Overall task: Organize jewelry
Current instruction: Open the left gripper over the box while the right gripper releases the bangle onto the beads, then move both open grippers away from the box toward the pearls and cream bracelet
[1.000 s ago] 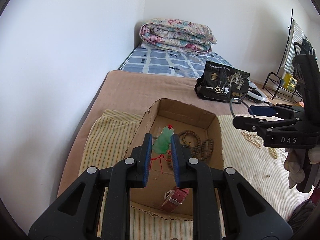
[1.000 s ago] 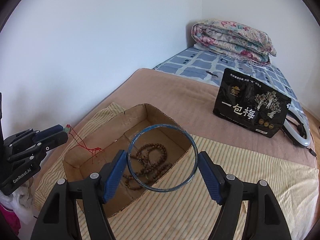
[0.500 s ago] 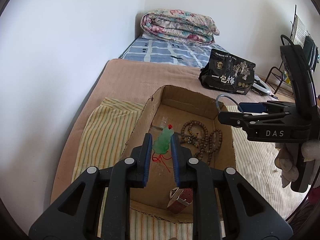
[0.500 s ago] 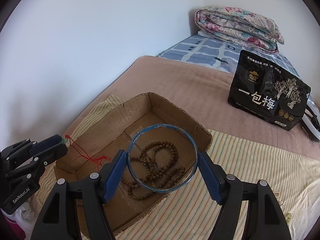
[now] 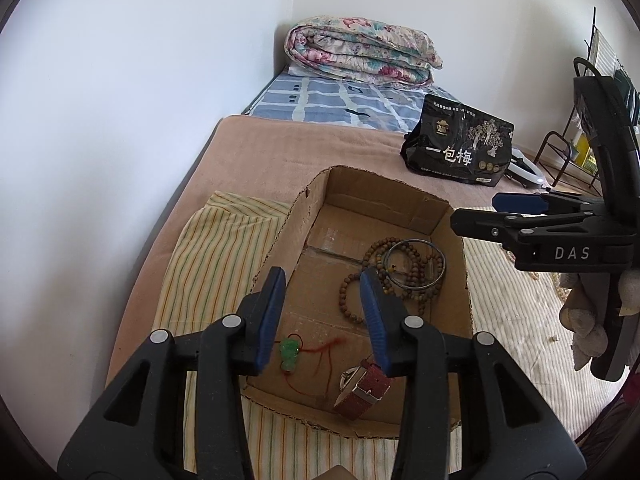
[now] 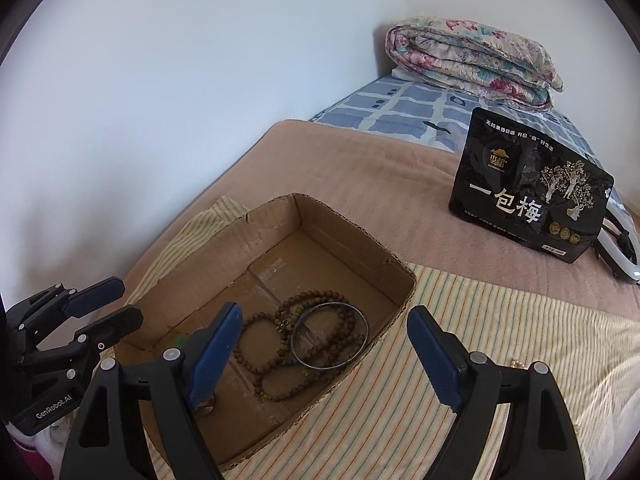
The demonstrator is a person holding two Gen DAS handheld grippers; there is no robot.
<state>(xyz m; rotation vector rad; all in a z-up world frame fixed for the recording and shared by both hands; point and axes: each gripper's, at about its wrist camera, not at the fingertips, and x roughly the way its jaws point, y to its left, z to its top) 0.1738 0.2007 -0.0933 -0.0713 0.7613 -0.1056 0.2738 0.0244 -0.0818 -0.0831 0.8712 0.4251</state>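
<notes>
An open cardboard box [image 5: 456, 280] [image 6: 396, 276] lies on a striped cloth on the bed. Inside it are a brown bead necklace [image 5: 352, 292] [image 6: 276, 364], a dark bangle [image 5: 416, 270] [image 6: 330, 336] lying on the beads, a green pendant [image 5: 289, 354] on a red cord, and a red-strapped watch [image 5: 362, 388]. My left gripper [image 5: 322, 312] is open and empty above the pendant; it also shows in the right wrist view [image 6: 102, 308]. My right gripper [image 6: 324, 352] is open and empty above the box's right side; it also shows in the left wrist view [image 5: 516, 210].
A black snack bag [image 5: 460, 148] [image 6: 528, 208] stands on the brown blanket behind the box. A folded floral quilt [image 5: 360, 52] lies at the bed's head by the wall. A metal rack [image 5: 576, 148] stands at the far right. Small pale jewelry [image 6: 516, 364] lies on the striped cloth.
Both grippers have opened. The green pendant dropped from my left gripper to the box floor. The bangle dropped from my right gripper onto the beads.
</notes>
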